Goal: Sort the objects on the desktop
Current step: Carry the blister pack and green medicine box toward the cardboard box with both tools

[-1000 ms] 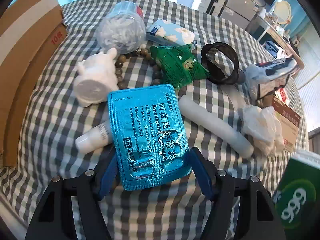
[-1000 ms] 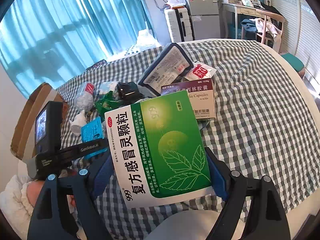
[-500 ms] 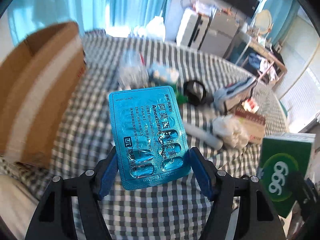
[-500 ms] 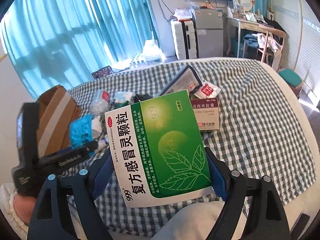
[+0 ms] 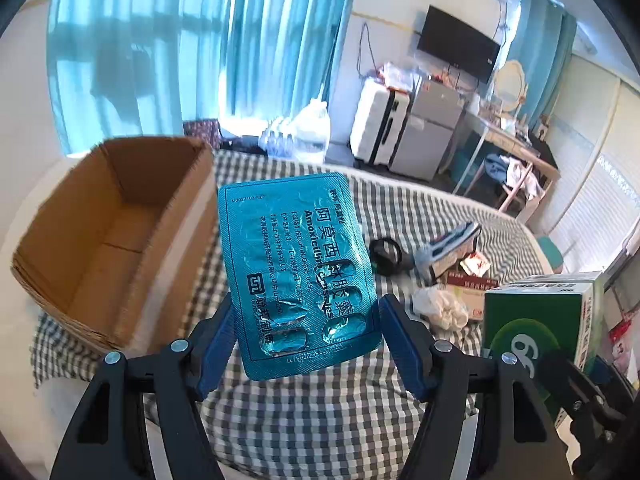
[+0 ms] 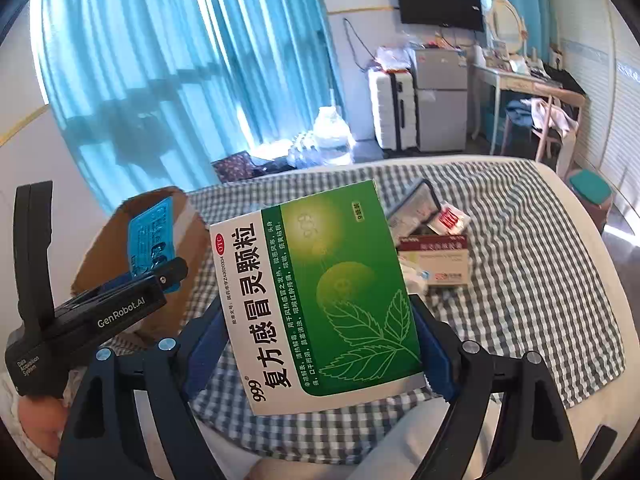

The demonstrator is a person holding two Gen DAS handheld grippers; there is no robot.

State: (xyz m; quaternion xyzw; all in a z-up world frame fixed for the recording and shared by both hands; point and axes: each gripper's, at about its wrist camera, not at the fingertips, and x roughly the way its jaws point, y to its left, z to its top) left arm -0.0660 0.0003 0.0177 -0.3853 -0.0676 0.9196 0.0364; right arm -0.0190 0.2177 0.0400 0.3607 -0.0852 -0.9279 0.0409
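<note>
Left gripper (image 5: 304, 340) clamped on the lower end of a teal foil blister sheet of capsules (image 5: 298, 272), held upright and clear of the grey-and-white checked tablecloth (image 5: 320, 408) below. Right gripper (image 6: 320, 344) likewise clenched, pinching the bottom of a flat green-and-white cardboard medicine box (image 6: 316, 300), lifted off the cloth and tilted back

Ahead and to the left of the left gripper, an open brown corrugated cardboard carton (image 5: 100, 248), apparently the sorting target; seems empty as far as visible. Beyond the blister sheet and to the right: a black ring-shaped item (image 5: 386, 252), a crumpled white tissue wad (image 5: 440, 308), a maroon-and-white pill carton (image 6: 436, 260)

Likely trouble from here:
- Thin foil sheet gripped only at its base, so prone to bending or slipping sideways out of the jaws on a quick swing toward the carton
- Tall sheet catching on the near carton wall if brought in too low; could nudge the light carton along the cloth or fold the sheet
- Release short of the opening, dropping the sheet onto the cloth beside the carton wall
- Both grippers close together, left one just left of the green box in the right view; collision possible if both head for the carton at once
- Green box held by one end, liable to pivot between the pads under its own weight
</note>
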